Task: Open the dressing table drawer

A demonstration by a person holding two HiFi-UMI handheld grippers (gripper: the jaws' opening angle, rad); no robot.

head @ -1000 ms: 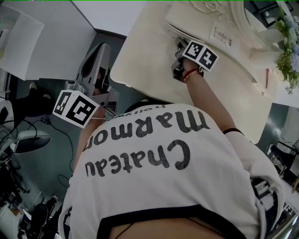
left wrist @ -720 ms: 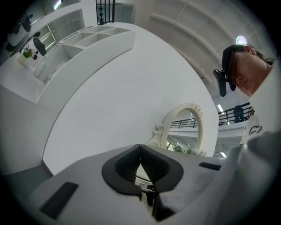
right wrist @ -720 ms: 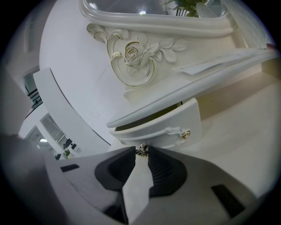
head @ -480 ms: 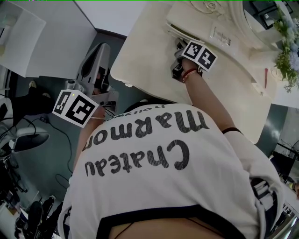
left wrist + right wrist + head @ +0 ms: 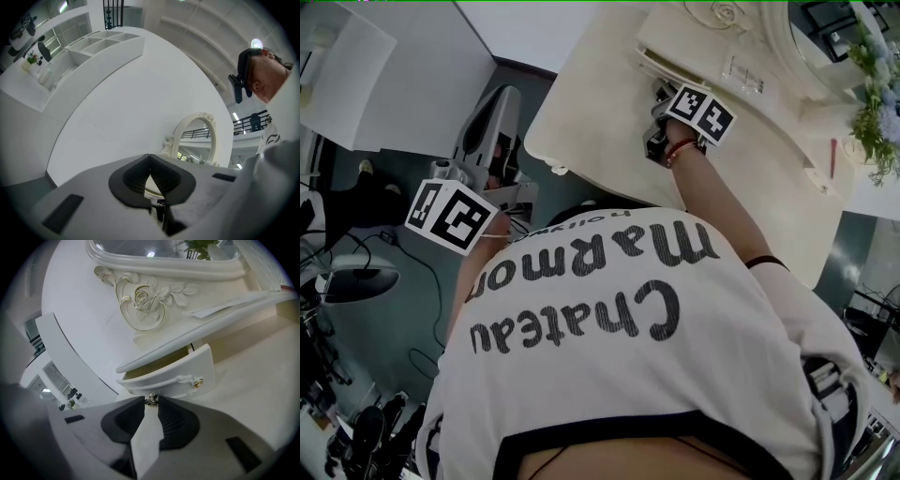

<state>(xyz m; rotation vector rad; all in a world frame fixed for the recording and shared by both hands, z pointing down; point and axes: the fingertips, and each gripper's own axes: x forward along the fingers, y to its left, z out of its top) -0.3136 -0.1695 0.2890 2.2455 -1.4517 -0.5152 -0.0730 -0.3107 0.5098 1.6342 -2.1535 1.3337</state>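
The cream dressing table (image 5: 591, 112) bears a small curved drawer (image 5: 173, 376) under its carved mirror base. The drawer stands partly pulled out, with a dark gap above its front. A gold-tipped handle (image 5: 197, 382) runs along the front. My right gripper (image 5: 151, 402) is shut on the small metal knob (image 5: 151, 399) at the drawer's lower edge; in the head view its marker cube (image 5: 701, 111) sits right at the drawer. My left gripper (image 5: 150, 157) is shut with nothing in it, held off to the left of the table, its cube (image 5: 450, 217) beside my body.
The carved rose and mirror frame (image 5: 140, 298) rise just above the drawer. A green plant (image 5: 877, 94) stands at the table's far right. A grey chair-like machine (image 5: 487, 131) and a lamp (image 5: 356, 281) stand on the floor to the left.
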